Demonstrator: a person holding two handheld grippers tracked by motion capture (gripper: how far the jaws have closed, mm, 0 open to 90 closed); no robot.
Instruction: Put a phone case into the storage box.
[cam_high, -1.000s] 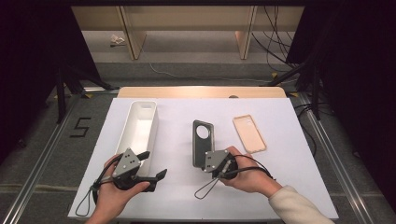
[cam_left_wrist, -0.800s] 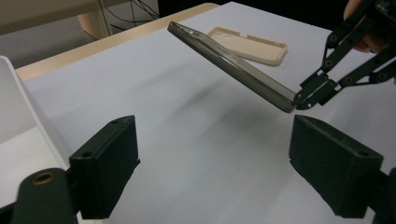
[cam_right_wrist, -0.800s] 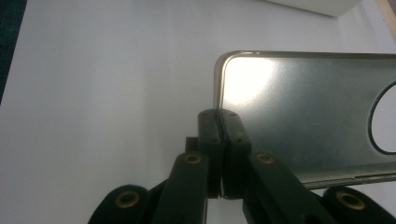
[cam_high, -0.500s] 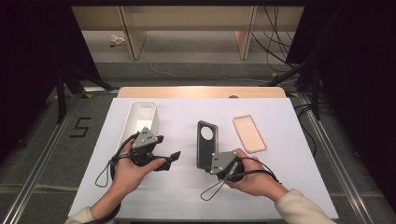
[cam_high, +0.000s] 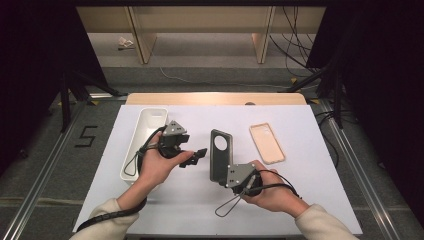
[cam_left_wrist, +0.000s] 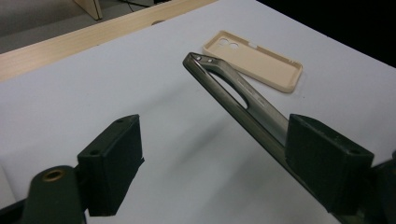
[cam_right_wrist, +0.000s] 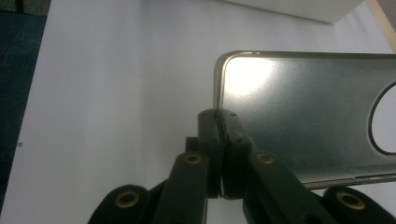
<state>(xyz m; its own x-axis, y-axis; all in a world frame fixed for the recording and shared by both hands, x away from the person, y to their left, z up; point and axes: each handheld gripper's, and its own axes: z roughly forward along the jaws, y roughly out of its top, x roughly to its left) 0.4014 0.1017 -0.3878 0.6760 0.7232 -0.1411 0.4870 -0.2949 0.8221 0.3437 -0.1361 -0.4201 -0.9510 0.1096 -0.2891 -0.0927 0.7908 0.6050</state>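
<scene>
A dark grey phone case (cam_high: 219, 151) with a round camera hole stands tilted up off the white table. My right gripper (cam_high: 223, 181) is shut on its near bottom edge; the right gripper view has the jaws pinched on the case's (cam_right_wrist: 308, 116) corner rim, right gripper (cam_right_wrist: 219, 126). My left gripper (cam_high: 196, 157) is open just left of the case. In the left gripper view the case (cam_left_wrist: 233, 93) runs edge-on past the right jaw, with the left gripper (cam_left_wrist: 219, 168) wide apart and holding nothing. A beige phone case (cam_high: 266, 143) lies flat, open side up, to the right (cam_left_wrist: 254, 60).
A long white tray (cam_high: 145, 131) lies at the table's left, behind my left hand, and its wall shows as the tray (cam_right_wrist: 299, 7) in the right gripper view. The white table sheet (cam_high: 310, 200) ends at a wooden strip (cam_high: 215, 98) at the back. Metal rails run along both sides.
My left gripper has travelled up and rightward from the front left of the table to beside the dark case. The right gripper has tipped the case up from lying flat.
</scene>
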